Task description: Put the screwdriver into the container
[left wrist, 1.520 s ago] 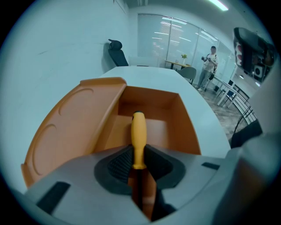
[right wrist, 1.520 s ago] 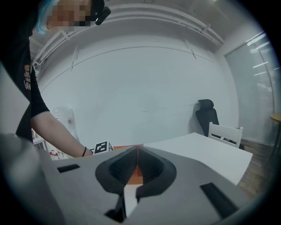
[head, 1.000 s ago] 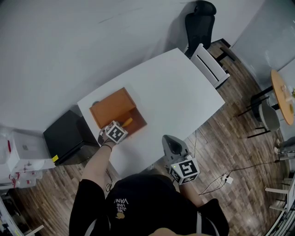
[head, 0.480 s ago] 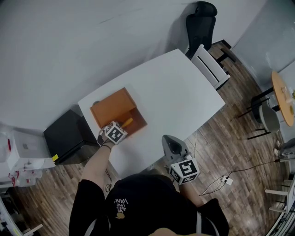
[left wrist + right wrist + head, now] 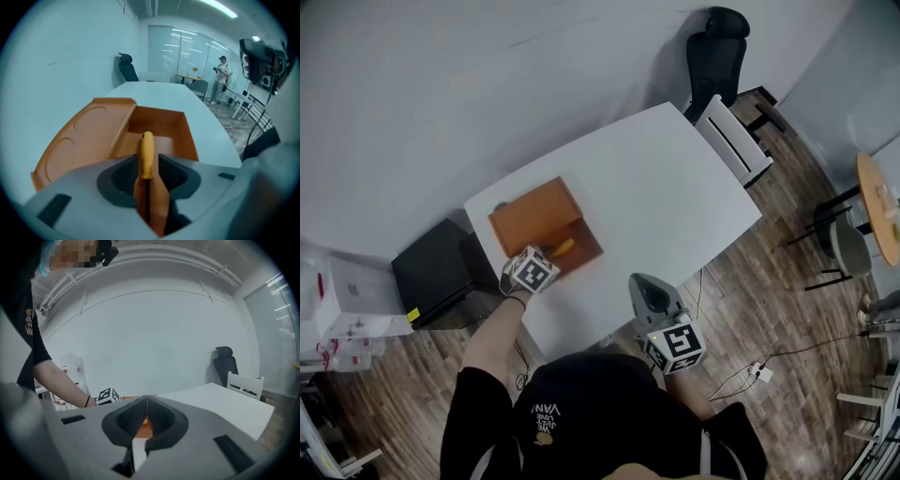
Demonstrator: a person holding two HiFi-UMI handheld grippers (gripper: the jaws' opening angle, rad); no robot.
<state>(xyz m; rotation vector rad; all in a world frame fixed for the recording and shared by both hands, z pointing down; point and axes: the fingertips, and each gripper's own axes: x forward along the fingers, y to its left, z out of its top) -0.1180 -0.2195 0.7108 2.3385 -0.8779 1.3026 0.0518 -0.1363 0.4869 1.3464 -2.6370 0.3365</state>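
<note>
An orange container [image 5: 546,225] with its lid folded open stands on the white table [image 5: 666,197] at the near left. The screwdriver's yellow handle [image 5: 562,247] reaches into the open compartment [image 5: 159,133]. In the left gripper view the handle [image 5: 147,150] runs between the jaws, with its dark shaft slanting down over the container's near wall. My left gripper [image 5: 148,161] has just been opening; its pads stand off the handle on both sides. It hovers at the container's near edge [image 5: 551,257]. My right gripper [image 5: 641,281] hangs shut and empty off the table's near edge [image 5: 147,400].
A black office chair [image 5: 719,37] and a white chair [image 5: 733,141] stand at the table's far right end. A black cabinet [image 5: 441,272] sits on the floor left of the table. A person [image 5: 220,84] stands far off in the left gripper view.
The head view has shifted slightly. Both grippers stay where they were, and the yellow handle still lies at the left gripper's tip in the container.
</note>
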